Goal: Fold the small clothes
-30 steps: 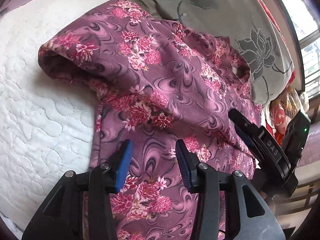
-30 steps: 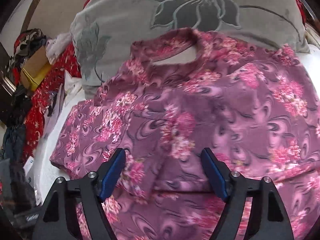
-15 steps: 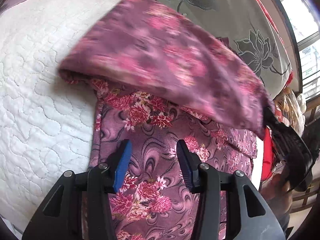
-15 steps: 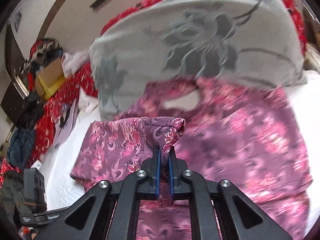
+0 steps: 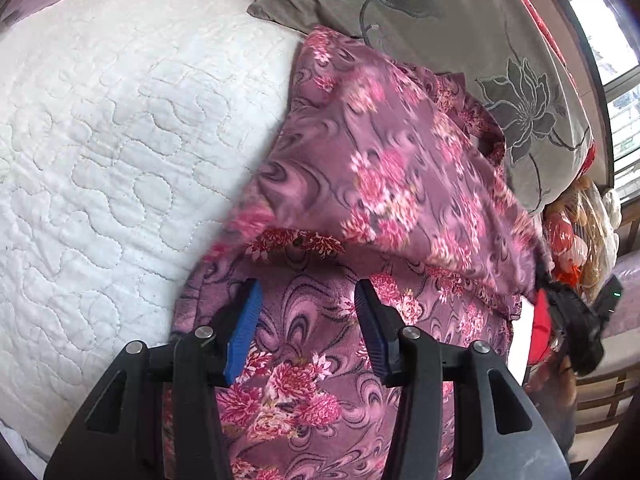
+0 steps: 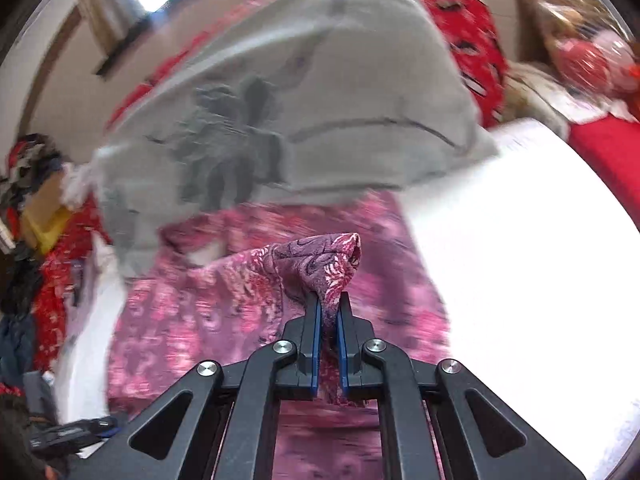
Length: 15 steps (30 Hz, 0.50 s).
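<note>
Bedroom: quilted bed (image 5: 120, 128), floral pillow (image 5: 460, 40)

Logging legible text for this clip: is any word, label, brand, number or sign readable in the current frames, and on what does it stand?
None can be read.
Black device at the lower left of the right wrist view: a faint pale mark, too blurred to read.
Purple floral garment, grey flower-embroidered cushion, white quilted bedcover: patterns only, no lettering.
</note>
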### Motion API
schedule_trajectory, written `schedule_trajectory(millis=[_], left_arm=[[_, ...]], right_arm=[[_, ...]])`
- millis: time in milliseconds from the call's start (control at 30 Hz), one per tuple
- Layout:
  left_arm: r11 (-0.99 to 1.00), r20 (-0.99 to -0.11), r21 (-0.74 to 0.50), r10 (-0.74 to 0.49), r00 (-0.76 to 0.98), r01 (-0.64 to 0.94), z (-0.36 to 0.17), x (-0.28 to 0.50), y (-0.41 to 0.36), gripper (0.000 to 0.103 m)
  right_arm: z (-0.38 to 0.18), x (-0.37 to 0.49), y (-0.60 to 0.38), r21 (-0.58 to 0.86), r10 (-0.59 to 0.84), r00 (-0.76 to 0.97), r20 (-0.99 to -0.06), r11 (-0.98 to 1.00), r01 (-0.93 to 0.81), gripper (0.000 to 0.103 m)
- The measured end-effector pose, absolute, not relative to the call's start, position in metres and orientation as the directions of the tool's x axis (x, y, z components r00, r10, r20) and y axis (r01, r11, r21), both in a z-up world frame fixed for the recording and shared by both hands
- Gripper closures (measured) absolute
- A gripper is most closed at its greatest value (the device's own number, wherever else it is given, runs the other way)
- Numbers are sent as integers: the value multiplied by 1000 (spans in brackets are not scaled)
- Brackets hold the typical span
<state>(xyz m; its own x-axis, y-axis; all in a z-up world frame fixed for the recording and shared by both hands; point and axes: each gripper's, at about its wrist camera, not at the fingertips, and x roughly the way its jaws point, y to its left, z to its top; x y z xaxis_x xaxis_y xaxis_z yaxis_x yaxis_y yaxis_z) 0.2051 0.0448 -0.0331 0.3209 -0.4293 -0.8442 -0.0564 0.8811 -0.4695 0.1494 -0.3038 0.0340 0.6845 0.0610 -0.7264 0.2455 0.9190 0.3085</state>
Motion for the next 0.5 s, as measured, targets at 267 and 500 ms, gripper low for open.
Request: schedule_trajectory(millis=[267,500], left_arm=[[870,-798,-491,-473,373,51,9,193,34,54],[929,-897,-371,-358,258,-2,-30,235,1,46]], right_arm=[[39,130,-329,333,69,685,-725,906,262,90],[16,141,-297,302,208,553,-807,950,83,83]])
